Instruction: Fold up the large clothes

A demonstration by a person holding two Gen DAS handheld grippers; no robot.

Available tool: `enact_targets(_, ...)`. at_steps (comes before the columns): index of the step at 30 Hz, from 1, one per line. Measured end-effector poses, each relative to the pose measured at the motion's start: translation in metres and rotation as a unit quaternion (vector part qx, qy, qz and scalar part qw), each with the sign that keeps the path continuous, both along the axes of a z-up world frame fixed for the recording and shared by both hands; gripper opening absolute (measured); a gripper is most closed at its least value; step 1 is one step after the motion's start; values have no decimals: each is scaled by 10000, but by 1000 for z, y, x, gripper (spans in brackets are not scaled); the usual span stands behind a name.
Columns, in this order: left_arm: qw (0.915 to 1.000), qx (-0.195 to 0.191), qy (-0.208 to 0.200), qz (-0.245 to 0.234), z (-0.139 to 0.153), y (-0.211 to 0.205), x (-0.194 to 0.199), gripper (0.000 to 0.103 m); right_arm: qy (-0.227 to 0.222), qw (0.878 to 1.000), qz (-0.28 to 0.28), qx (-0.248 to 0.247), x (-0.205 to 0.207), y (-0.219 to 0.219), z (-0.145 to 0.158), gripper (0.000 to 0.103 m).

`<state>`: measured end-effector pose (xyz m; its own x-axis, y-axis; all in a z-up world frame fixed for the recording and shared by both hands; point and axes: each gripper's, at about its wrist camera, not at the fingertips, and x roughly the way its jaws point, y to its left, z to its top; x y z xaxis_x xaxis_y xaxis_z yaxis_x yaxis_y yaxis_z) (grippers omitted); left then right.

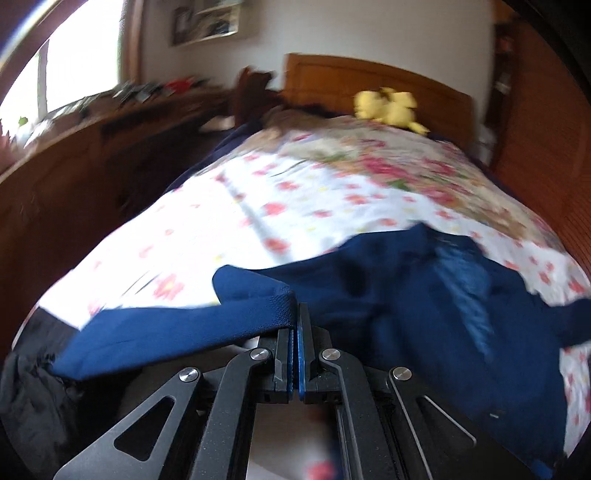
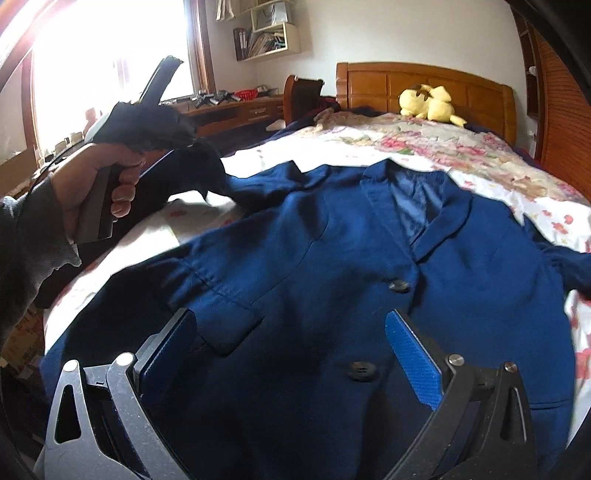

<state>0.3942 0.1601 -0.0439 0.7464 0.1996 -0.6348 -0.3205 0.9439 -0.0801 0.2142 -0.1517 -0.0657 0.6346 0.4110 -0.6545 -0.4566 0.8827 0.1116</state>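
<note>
My left gripper (image 1: 297,317) has its jaws clamped on the jacket sleeve (image 1: 236,299), lifted so I can fold it inward. Right gripper (image 2: 291,354) jaws apart, empty, over the blue jacket (image 2: 332,251), which lies face-up on the bed (image 2: 424,147).

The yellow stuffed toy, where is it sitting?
In both wrist views the yellow stuffed toy sits at the far end of the bed, right against the wooden headboard, on the floral bedspread beyond the blue jacket.

Sunlit window (image 2: 110,55), wooden headboard (image 2: 424,88), white walls (image 2: 406,29)
</note>
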Motion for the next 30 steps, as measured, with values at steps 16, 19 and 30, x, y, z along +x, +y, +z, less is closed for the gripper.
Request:
enact_targets(16, 9935, 632, 483, -817, -18, -82, -81, 23, -503, 9969, -581, 153, -2, -59, 51, 103)
enact_targets(19, 9942, 556, 501, -769, -26, -65, -102, 40, -486, 9969, -608, 107, 1, -62, 48, 103)
enact_targets(30, 9979, 498, 390, -109, -51, -4, -108, 56, -275, 9980, -544, -151, 13, -50, 20, 103)
